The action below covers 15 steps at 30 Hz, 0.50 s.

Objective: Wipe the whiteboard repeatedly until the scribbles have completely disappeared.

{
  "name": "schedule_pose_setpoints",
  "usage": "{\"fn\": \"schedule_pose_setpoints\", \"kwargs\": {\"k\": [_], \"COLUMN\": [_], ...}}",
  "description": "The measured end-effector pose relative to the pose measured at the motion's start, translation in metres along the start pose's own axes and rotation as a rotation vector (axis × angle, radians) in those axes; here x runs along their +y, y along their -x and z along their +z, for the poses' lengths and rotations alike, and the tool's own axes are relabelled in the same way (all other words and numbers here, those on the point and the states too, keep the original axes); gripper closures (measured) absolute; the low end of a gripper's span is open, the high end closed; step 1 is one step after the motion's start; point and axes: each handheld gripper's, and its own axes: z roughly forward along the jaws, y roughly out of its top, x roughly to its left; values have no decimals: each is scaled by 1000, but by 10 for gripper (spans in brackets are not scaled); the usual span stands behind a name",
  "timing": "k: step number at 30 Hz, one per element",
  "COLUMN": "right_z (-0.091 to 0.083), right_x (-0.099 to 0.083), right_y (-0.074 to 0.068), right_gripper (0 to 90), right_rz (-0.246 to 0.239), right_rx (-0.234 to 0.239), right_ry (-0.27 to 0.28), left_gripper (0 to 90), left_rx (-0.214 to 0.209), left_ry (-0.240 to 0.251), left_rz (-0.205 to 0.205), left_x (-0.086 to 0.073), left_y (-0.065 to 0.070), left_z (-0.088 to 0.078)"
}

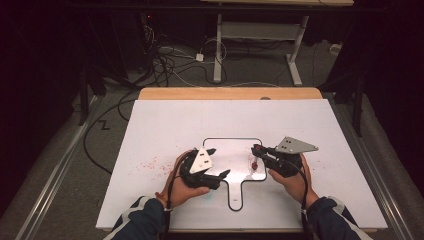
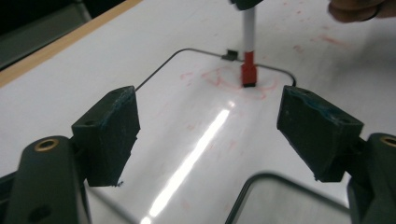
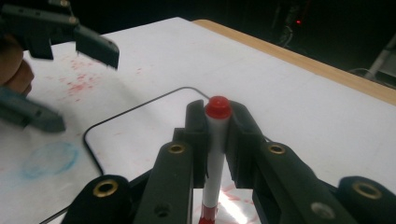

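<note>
Standing upright, tip down, the marker is clamped by the right hand-held gripper; the left hand-held gripper gapes empty.

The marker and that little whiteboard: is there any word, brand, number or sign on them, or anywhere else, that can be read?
None can be read.
marker: white barrel, red end, no print that I can make out.
whiteboard: red scribbles, no letters.
white table cover: red specks and a faint blue smudge, no writing.
grey plates on both grippers: blank.
</note>
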Motion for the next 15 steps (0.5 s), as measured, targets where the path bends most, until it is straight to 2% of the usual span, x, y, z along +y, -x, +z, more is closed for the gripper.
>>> {"fn": "schedule_pose_setpoints", "kwargs": {"k": [2, 4, 5, 6, 7, 9, 11, 13, 14, 15], "right_z": [1, 1, -1, -1, -2, -5, -8, -10, -10, -11], "right_x": [0, 2, 3, 3, 3, 2, 0, -1, -1, 0], "right_y": [-5, -11, -11, -11, -9, -3, 2, -2, -6, -14], "right_gripper": [812, 812, 813, 813, 813, 813, 813, 813, 813, 813], "right_rz": [1, -42, -74, -74, -81, -102, -56, -33, -30, -51], "right_rx": [38, 34, 7, 7, -19, -86, -71, -30, -7, 8], "right_ry": [3, -11, -27, -27, -34, -46, -36, -29, -28, -38], "left_gripper": [202, 202, 202, 202, 202, 191, 189, 189, 189, 187], "left_rx": [37, 61, 69, 86, 99, 107, 120, 118, 119, 114], "left_ry": [-3, -10, -15, -25, -32, -44, -51, -49, -49, -46], "left_rz": [-15, -55, -74, -74, -80, -122, -132, -136, -139, -139], "left_x": [-10, -20, -25, -30, -35, -43, -51, -55, -56, -57], "left_y": [-5, -10, -12, -13, -14, -16, -15, -13, -12, -10], "left_z": [-14, -26, -32, -37, -43, -52, -59, -63, -65, -66]}}
